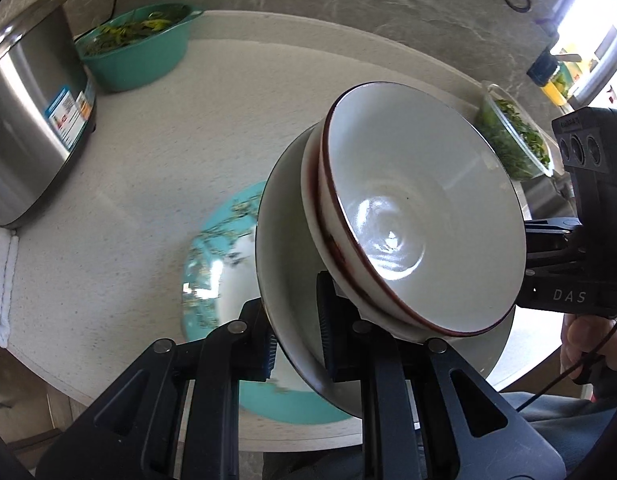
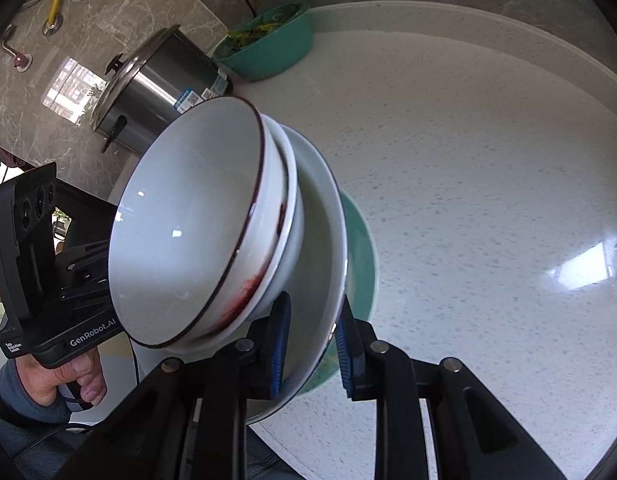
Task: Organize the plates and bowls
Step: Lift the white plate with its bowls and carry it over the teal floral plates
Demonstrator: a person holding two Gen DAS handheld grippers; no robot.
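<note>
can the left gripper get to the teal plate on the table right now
Probably not: the left gripper is shut on the white plate carrying stacked bowls, which hangs over the teal plate.

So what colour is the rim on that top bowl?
Dark reddish-brown, a thin line round the white top bowl; clearest in the left wrist view.

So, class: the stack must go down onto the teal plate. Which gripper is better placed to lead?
Neither alone: left gripper and right gripper each clamp the white plate's rim on opposite sides, above the teal plate.
</note>
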